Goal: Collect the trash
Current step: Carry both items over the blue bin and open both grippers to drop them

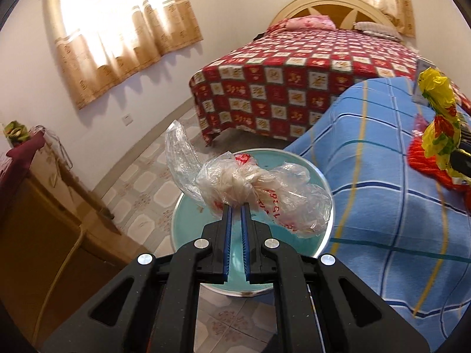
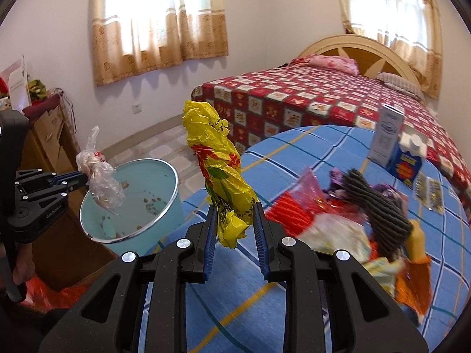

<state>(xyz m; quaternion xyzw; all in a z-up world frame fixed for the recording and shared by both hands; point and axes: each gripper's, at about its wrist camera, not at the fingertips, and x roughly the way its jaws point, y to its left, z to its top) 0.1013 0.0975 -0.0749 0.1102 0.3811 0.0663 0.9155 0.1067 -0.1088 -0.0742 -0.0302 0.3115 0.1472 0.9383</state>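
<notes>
My left gripper (image 1: 236, 204) is shut on a crumpled clear plastic bag (image 1: 250, 188) with red print and holds it over the open teal trash bin (image 1: 191, 220). From the right wrist view, that gripper (image 2: 84, 179) and bag (image 2: 101, 182) hang above the bin's rim (image 2: 164, 214). My right gripper (image 2: 234, 206) is shut on a crumpled yellow plastic bag (image 2: 223, 170) with red and green print, held upright above the blue checked cloth (image 2: 294, 153). The yellow bag also shows at the right edge of the left wrist view (image 1: 441, 123).
A pile of trash lies on the blue cloth: a red wrapper (image 2: 290, 216), a dark ribbed piece (image 2: 374, 203), an orange wrapper (image 2: 412, 279). Two cartons (image 2: 397, 144) stand behind. A bed with a red checked cover (image 2: 309, 97) is beyond. A wooden cabinet (image 1: 44, 220) stands left of the bin.
</notes>
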